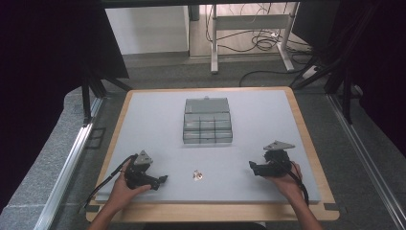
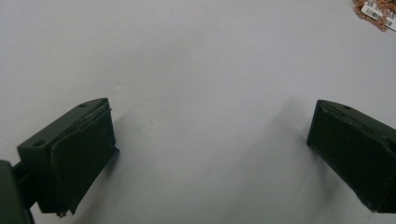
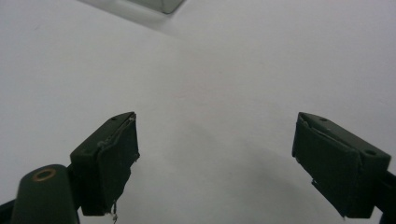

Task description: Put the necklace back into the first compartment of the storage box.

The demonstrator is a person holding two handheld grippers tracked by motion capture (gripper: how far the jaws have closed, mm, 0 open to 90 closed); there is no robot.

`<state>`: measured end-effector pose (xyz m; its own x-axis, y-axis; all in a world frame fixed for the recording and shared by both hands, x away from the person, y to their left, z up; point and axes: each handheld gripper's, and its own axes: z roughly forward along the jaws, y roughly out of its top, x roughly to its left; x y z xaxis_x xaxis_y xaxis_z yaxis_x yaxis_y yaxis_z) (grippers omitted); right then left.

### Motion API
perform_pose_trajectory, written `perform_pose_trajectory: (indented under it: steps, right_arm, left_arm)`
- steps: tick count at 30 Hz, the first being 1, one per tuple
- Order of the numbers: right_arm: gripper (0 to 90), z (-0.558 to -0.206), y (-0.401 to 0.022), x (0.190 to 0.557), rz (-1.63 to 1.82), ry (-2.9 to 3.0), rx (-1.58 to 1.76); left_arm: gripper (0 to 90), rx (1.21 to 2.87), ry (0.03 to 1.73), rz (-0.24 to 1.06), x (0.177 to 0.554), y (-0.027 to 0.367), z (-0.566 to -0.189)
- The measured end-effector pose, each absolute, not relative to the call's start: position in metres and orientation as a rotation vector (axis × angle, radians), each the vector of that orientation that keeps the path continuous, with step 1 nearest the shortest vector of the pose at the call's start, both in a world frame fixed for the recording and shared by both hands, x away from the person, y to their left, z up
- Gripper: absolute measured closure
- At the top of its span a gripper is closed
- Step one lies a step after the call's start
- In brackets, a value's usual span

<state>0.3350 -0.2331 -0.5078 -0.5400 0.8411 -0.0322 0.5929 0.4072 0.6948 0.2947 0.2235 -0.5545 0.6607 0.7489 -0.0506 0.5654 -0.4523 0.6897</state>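
Note:
A clear plastic compartment box (image 1: 208,120) with its lid standing open sits at the middle of the grey mat (image 1: 158,115). Small coppery pieces with white labels (image 1: 197,176) lie near the mat's front edge, between the two hands. My left gripper (image 1: 163,180) rests low at the front left, pointing right toward those pieces, open with bare mat between its jaws; the pieces (image 2: 376,11) show at the top right corner of the left gripper view. My right gripper (image 1: 252,166) is at the front right, pointing left, open with nothing between its fingers. A corner of the box (image 3: 156,4) shows in the right gripper view.
The mat lies on a wooden tabletop (image 1: 306,129) with a raised rim. Beyond the table are a desk frame (image 1: 249,33) and loose cables (image 1: 268,43) on the floor. Dark curtains hang at both sides.

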Motion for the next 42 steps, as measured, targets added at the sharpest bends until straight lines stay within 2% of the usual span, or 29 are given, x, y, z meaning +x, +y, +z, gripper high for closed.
perform_pose_trajectory:
  steps: [7, 16, 32, 42]
  right_arm:
    - [14.4, -0.503, -0.226, 0.333, 0.900, 2.369, 1.190]
    - [15.9, -0.468, -0.210, 0.325, 0.956, 2.395, 1.109]
    - [17.7, -0.436, -0.184, 0.312, 1.047, 2.415, 1.027]
    - [18.1, -0.429, -0.160, 0.310, 1.036, 2.471, 0.949]
  left_arm:
    - [0.8, 2.183, 1.012, 0.339, 0.295, 0.224, -0.554]
    - [0.7, 2.183, 1.012, 0.338, 0.295, 0.224, -0.554]
    - [0.8, 2.183, 1.011, 0.340, 0.295, 0.224, -0.554]
    - [0.8, 2.180, 1.014, 0.338, 0.295, 0.223, -0.555]
